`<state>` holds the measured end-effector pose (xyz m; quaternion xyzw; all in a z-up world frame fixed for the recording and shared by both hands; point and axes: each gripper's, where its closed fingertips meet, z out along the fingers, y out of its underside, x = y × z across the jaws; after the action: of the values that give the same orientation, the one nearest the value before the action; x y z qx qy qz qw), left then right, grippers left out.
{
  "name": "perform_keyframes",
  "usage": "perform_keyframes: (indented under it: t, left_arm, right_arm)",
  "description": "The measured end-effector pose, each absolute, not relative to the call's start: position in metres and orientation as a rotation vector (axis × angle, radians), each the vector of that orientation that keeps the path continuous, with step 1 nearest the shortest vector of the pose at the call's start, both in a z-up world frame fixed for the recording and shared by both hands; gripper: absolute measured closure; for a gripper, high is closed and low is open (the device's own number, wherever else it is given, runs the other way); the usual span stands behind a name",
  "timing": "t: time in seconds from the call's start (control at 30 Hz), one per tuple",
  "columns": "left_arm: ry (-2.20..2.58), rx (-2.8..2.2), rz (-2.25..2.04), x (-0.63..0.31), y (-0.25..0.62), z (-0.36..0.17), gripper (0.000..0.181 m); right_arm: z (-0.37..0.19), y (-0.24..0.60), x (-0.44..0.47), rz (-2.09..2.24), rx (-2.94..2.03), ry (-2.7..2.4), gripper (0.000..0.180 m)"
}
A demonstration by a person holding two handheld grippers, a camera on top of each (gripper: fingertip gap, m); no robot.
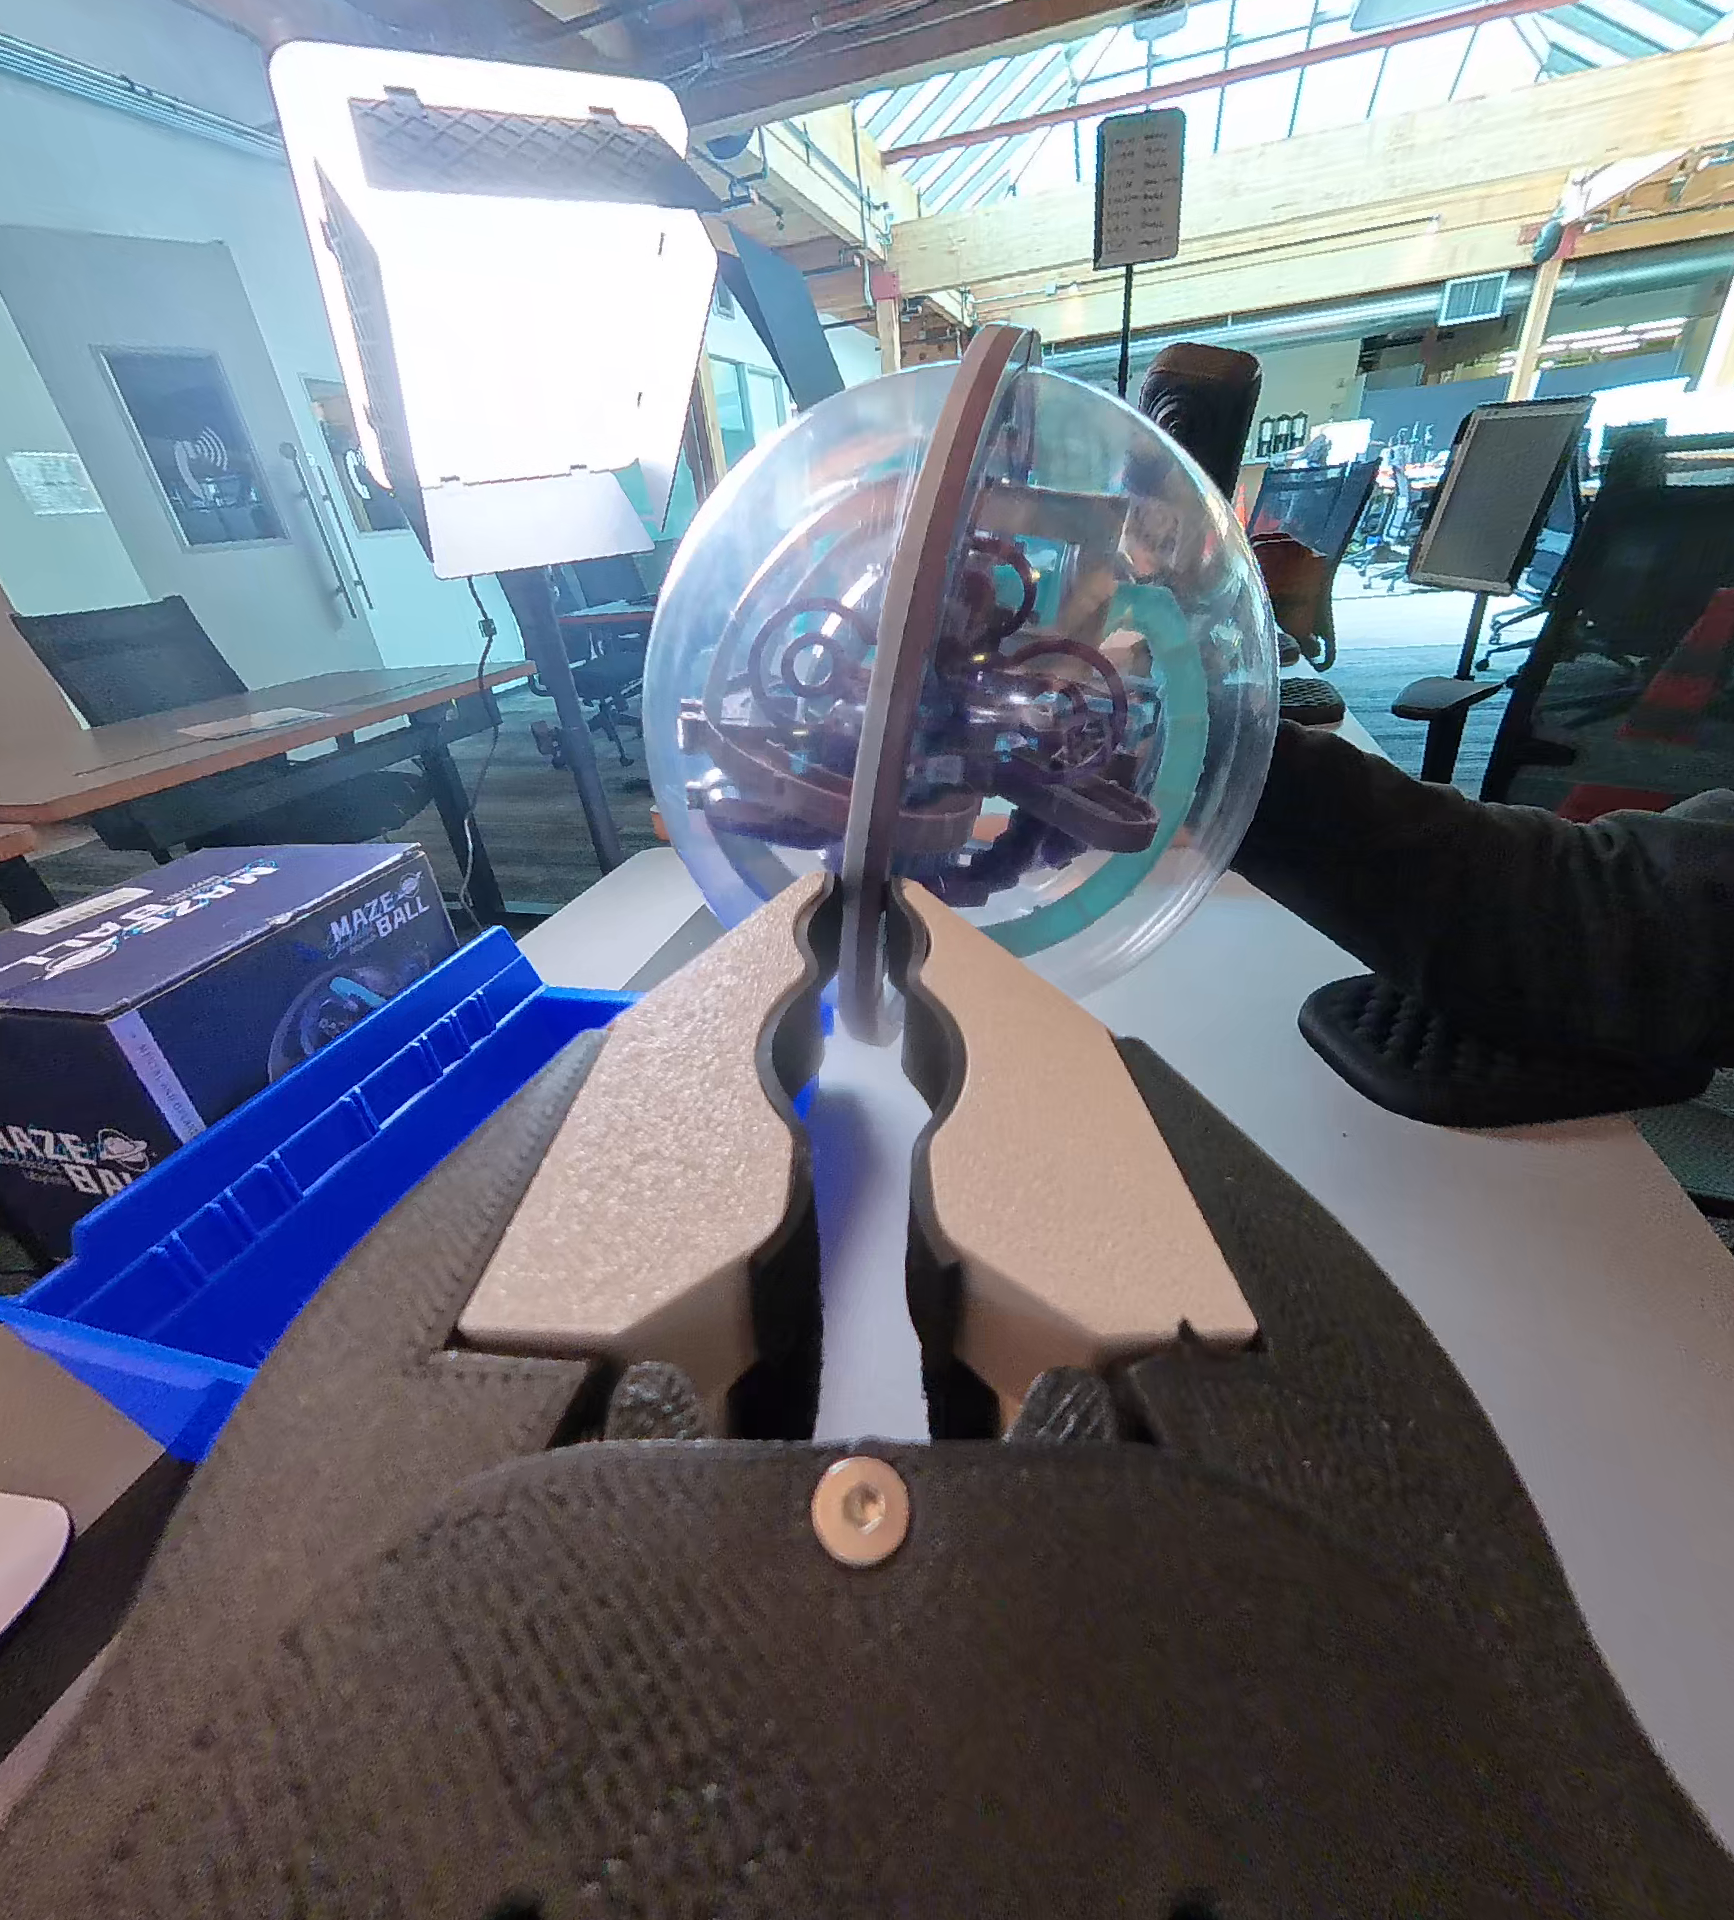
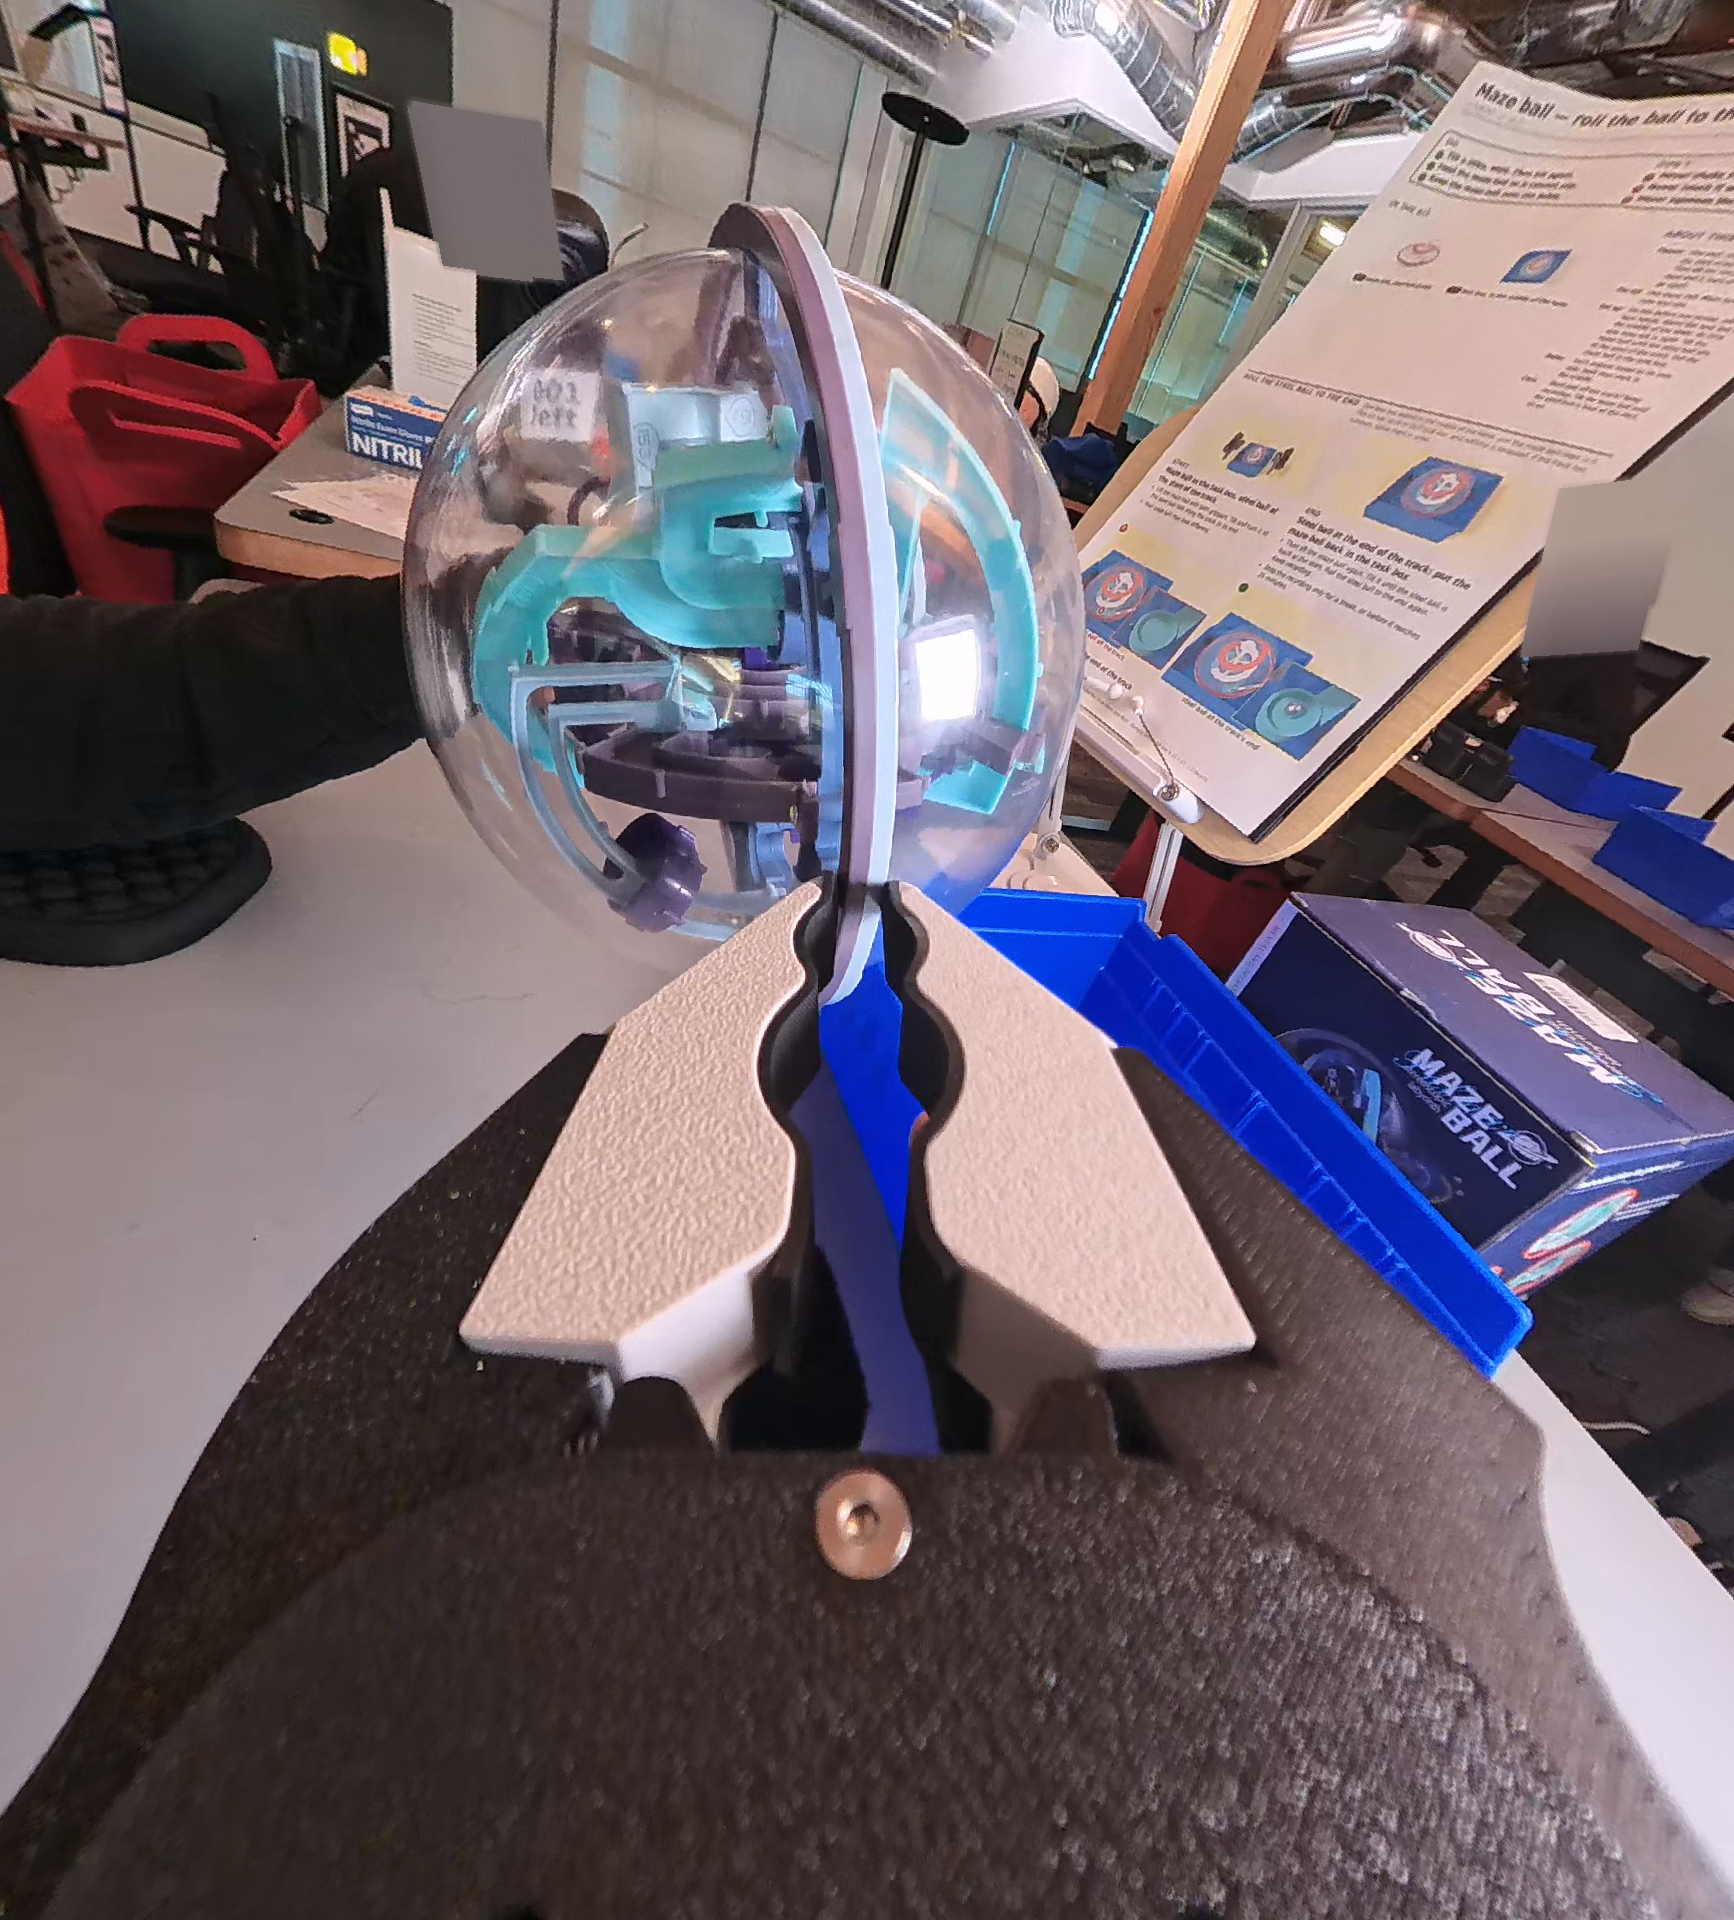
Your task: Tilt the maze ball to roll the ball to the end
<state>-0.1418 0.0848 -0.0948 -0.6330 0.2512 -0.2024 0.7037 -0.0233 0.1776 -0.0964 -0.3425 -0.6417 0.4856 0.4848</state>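
The maze ball (image 1: 956, 665) is a clear plastic sphere with purple, teal and grey tracks inside and a flat rim ring around its middle. It is held up above the white table (image 1: 1465, 1299). My left gripper (image 1: 865, 904) is shut on the rim ring at the ball's near edge. My right gripper (image 2: 855, 902) is shut on the rim ring from the opposite side of the maze ball (image 2: 738, 582). The ring stands nearly upright in both views. I cannot pick out the small steel ball among the tracks.
A blue bin (image 1: 323, 1132) sits on the table under the ball; it also shows in the right wrist view (image 2: 1237, 1049). The maze ball's dark box (image 1: 146, 997) stands beyond it. A dark sleeve (image 1: 1528, 935) reaches across the table. An instruction board (image 2: 1414, 436) leans nearby.
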Motion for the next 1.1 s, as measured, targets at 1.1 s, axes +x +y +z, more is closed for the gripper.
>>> perform_keyframes:
  t: [1.1]
  left_arm:
    - [0.502,-1.497,-0.502,-0.148,0.096,-0.114,0.174]
  right_arm:
    - [-0.126,0.192,-0.033,1.221,-0.939,-1.602,0.174]
